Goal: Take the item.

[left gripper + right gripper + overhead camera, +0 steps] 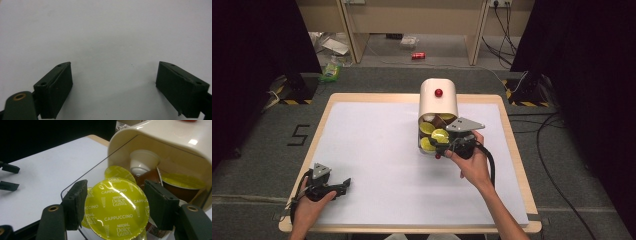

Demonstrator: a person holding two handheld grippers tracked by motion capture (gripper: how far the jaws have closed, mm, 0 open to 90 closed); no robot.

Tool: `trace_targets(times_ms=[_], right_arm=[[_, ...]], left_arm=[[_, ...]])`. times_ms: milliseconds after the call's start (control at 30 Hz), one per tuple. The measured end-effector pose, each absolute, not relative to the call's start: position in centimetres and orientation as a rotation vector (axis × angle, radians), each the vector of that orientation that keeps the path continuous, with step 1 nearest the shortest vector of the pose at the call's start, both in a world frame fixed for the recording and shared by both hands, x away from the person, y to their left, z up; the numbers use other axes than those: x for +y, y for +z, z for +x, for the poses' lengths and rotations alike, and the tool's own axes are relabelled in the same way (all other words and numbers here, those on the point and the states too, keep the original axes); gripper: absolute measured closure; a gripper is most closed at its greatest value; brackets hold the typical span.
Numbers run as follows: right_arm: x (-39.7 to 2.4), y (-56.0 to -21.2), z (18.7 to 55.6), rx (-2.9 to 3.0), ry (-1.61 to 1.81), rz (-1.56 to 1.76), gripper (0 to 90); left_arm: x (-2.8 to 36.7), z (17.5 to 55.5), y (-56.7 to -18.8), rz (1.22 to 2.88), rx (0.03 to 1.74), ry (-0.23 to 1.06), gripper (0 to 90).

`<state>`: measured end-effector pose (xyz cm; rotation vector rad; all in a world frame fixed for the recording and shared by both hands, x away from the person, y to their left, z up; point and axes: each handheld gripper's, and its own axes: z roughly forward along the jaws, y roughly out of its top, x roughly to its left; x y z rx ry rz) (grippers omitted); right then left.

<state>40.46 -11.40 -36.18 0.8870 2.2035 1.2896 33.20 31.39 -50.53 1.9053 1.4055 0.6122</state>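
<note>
Yellow-green foil is what your right tongs [113, 206] are clamped on: a capsule [117, 211] printed "Cappuccino", squeezed edge to edge between the two black pads at the open mouth of the cream container [438, 102]. That container lies on its side on the white sheet of the desk [377, 150], toward the far edge, with a red knob [438, 92] on top. Inside it, behind the capsule you hold, sit more capsules: other yellow-lidded ones, a brown one [150, 178] and a white one [143, 161] farther back. In the high view your right hand [472, 162] comes at the container from its near side. Your left tongs [113, 86] stand wide with nothing between them, resting over bare white sheet, well apart from the container, near the desk's front left corner, held in your left hand [309, 202].
</note>
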Motion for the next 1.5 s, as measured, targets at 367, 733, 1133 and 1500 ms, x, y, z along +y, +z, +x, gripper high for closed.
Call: trace_targets(times_ms=[367,733,1133,1500], right_arm=[[-13.9,-35.1,39.8,2.157,1.328,0.902,38.0],[-17.4,-34.6,39.0,2.096,1.317,0.949,38.0],[-19.9,-34.9,39.2,2.048,1.291,1.005,38.0],[-21.6,-36.4,40.2,2.037,1.235,1.074,38.0]], left_arm=[[31.4,33.2,-50.5,1.910,1.404,0.612,13.2],[31.4,33.2,-50.5,1.905,1.406,0.613,13.2],[31.4,33.2,-50.5,1.910,1.404,0.612,13.1],[31.4,33.2,-50.5,1.910,1.404,0.612,13.2]])
